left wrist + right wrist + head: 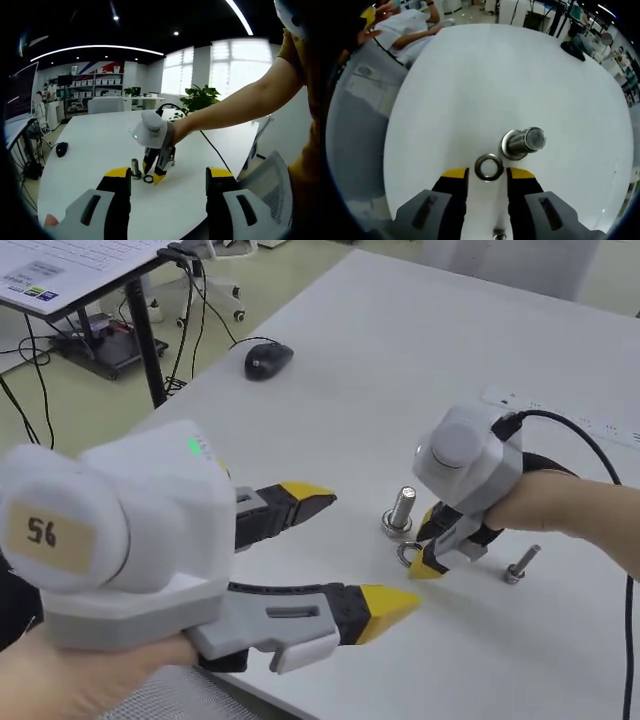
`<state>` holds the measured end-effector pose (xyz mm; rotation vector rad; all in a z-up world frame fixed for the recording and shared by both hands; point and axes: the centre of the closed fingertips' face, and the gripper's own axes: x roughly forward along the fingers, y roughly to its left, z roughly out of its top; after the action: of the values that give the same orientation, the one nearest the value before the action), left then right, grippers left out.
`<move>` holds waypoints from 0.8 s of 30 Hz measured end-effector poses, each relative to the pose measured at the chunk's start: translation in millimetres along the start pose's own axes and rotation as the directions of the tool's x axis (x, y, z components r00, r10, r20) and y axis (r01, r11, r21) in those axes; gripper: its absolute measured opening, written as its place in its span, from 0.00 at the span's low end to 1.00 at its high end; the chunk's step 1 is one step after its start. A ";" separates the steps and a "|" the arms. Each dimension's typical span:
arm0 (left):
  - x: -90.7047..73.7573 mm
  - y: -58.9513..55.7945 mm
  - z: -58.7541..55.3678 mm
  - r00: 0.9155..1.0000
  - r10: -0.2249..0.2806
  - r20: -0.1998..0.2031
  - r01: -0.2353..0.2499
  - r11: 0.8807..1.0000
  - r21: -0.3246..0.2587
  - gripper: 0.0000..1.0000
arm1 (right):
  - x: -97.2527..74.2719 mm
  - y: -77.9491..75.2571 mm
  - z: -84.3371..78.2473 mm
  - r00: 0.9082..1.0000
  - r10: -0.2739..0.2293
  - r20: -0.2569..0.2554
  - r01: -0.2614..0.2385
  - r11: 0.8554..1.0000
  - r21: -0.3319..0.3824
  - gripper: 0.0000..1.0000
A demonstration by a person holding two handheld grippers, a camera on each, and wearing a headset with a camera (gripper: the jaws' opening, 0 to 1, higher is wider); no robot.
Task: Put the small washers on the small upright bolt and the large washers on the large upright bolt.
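Your left gripper (362,552), with the sticker (42,532) "56", has its jaws wide apart and empty. Your right gripper (488,174) has its jaws narrowly apart, and the washer (488,167) lies between their tips, just beside the large upright bolt (522,142).

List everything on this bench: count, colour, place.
table: one, white, under everything
large bolt: one, silver, upright, mid-table
small bolt: one, silver, right of the large bolt in the head view
washer: one, silver, flat beside the large bolt
mouse: one, black, far table edge
cable: one, black, right side
left gripper: one, white with yellow tips, open, near edge
right gripper: one, same colours, open, astride the washer
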<state>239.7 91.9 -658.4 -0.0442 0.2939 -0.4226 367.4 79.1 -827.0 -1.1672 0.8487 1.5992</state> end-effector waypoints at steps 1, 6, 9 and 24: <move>-0.1 0.5 -0.4 1.000 0.002 -0.001 -0.002 1.000 -0.001 0.59 | -0.1 -0.1 0.1 1.000 0.000 0.000 0.000 1.000 0.001 0.31; -0.1 0.6 -1.4 1.000 0.003 0.000 -0.003 1.000 -0.004 0.59 | 0.1 1.1 0.6 1.000 -0.003 0.001 0.003 1.000 -0.006 0.28; 0.7 -0.3 -2.1 1.000 0.002 -0.002 -0.002 1.000 -0.006 0.59 | 0.1 2.0 1.6 1.000 -0.007 0.003 0.007 1.000 -0.014 0.25; -1.3 -1.1 -1.5 1.000 0.006 -0.002 -0.006 1.000 -0.002 0.59 | -7.8 9.7 1.4 1.000 -0.009 -0.005 0.008 1.000 -0.030 0.22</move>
<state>237.8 91.5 -659.4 -0.0449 0.2961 -0.4163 358.6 75.1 -819.1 -1.1948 0.8245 1.6077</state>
